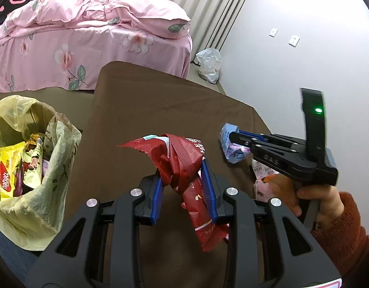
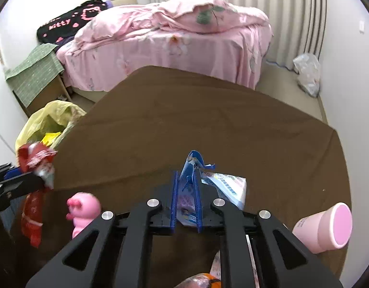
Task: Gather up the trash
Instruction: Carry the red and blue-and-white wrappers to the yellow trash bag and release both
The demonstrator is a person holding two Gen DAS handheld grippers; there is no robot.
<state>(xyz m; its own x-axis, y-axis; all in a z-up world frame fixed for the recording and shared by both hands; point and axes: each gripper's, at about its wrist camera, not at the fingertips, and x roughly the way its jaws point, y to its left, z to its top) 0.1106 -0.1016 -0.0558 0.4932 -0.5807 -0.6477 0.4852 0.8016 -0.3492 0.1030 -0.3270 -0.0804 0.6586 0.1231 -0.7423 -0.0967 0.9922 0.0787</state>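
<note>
The brown-covered table (image 2: 208,120) lies mostly bare toward its far edge, with open floor between it and the pink bed (image 2: 172,43). The yellow trash bag (image 1: 33,172) gapes just off the table's left edge, wrappers already inside. The left gripper (image 1: 184,180) is clamped on a bunch of red wrappers (image 1: 182,158), held above the cloth near the bag. The right gripper (image 2: 186,192), jaws narrow, pinches a blue-and-purple wrapper (image 2: 188,189). Only the right wrist view shows the pink toy (image 2: 82,210), the pink cup (image 2: 326,228) lying by the right edge and "kitty" on a black cushion (image 2: 71,21). The left view shows a sleeved hand (image 1: 316,199).
</note>
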